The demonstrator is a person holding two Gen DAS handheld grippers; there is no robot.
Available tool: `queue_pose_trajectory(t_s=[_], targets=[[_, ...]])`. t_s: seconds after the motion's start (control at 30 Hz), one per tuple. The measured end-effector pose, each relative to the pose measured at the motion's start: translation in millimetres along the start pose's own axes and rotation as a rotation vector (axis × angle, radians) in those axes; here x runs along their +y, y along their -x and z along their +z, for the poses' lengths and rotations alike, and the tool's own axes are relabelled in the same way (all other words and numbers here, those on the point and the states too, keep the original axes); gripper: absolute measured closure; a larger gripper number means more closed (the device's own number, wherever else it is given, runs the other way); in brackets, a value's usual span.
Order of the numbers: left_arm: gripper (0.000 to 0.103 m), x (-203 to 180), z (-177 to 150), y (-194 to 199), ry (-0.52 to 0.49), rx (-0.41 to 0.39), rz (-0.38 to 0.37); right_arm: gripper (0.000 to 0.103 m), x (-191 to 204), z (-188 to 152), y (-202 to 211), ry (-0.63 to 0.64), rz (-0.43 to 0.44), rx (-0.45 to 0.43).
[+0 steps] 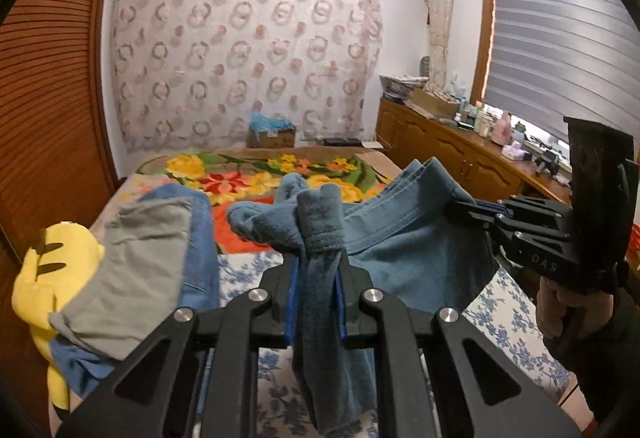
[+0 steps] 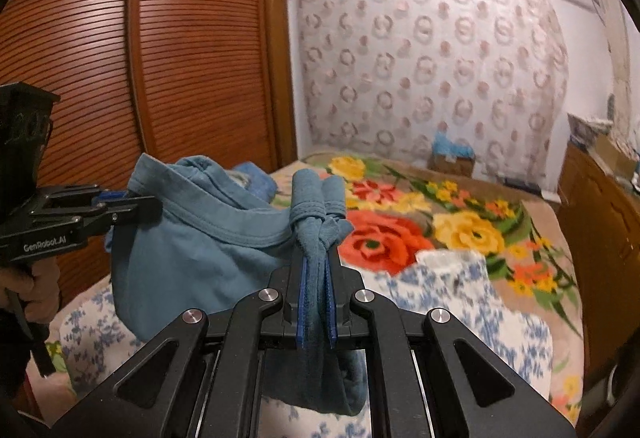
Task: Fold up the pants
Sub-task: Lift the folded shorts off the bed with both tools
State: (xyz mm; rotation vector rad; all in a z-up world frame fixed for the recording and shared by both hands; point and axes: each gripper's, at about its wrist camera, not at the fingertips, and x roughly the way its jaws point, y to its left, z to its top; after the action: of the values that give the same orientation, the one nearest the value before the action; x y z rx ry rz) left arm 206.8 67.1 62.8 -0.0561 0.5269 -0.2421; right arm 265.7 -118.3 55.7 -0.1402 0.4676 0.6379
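Teal-blue pants [image 1: 404, 238] hang in the air above the bed, stretched between both grippers by the waistband. My left gripper [image 1: 316, 270] is shut on a bunched end of the waistband, with cloth hanging below the jaws. My right gripper [image 2: 316, 266] is shut on the other bunched end of the pants [image 2: 208, 238]. In the left wrist view the right gripper [image 1: 464, 204] pinches the waistband at the right. In the right wrist view the left gripper [image 2: 128, 204] pinches it at the left.
The bed has a floral blanket [image 1: 248, 178] and a blue-flowered sheet [image 2: 460, 302]. Folded grey and blue clothes [image 1: 152, 254] and a yellow plush toy [image 1: 52, 278] lie at the left. A wooden wardrobe [image 2: 180, 58] stands left, a cluttered cabinet [image 1: 460, 150] right.
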Motion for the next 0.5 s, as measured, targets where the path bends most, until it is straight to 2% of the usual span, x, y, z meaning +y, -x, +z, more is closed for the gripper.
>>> queue_pose_trajectory(t_s=[0.5], targets=[[0.091,71.9,12.5,22.3,0.07,-0.068,0.134,0.098,45.1,63.0,-66.5,0.133,0.099,-0.061]])
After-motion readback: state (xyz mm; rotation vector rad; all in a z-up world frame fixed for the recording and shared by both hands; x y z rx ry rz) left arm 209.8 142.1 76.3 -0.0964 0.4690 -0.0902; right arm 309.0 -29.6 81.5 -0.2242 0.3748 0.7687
